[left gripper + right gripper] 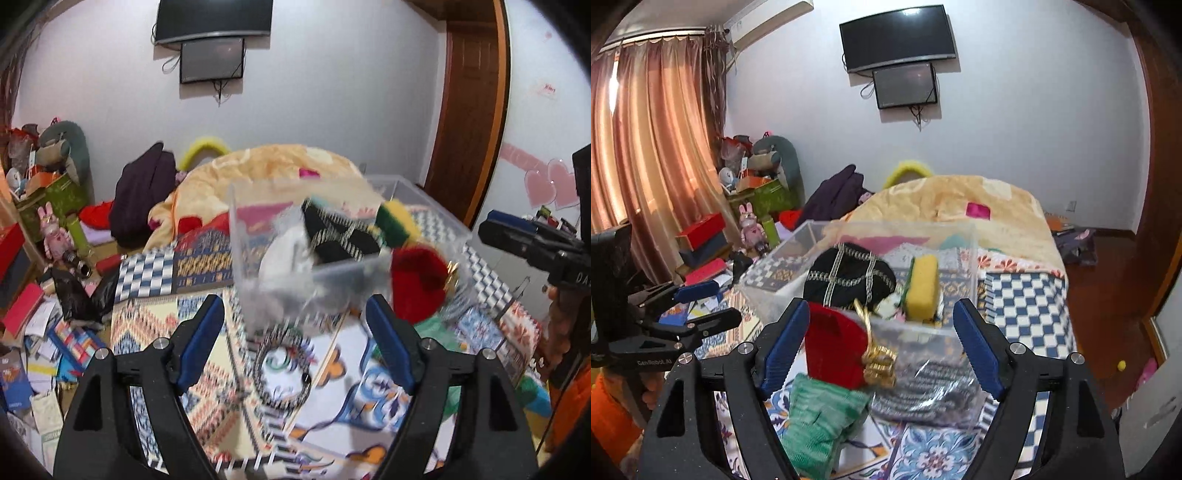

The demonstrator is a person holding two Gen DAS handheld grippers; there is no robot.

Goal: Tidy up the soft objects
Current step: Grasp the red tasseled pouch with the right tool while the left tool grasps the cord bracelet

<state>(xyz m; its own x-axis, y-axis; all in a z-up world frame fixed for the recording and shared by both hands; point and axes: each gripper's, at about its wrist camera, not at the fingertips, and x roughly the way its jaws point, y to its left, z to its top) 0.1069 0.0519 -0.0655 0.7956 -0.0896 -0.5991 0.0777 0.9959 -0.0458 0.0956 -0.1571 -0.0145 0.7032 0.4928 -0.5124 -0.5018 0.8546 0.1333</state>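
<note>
A clear plastic bin (964, 254) stands on the patterned bed cover and holds a black knitted piece (849, 280) and a yellow-green sponge (923, 288). A red fuzzy pouch (834, 343) with a gold tassel (879, 363) and a green knitted cloth (820, 417) lie in front of it. My right gripper (882, 347) is open and empty just above the red pouch. My left gripper (295, 339) is open and empty in front of the bin (354, 264); the red pouch (417, 284) is to its right. A black beaded ring (284, 365) lies below it.
A bagged grey knit (931, 387) leans on the bin. A peach blanket (960, 206) is heaped behind. A checked blue-white box (1027, 306) sits at the right. Boxes, books and toys (44, 295) clutter the floor at the left.
</note>
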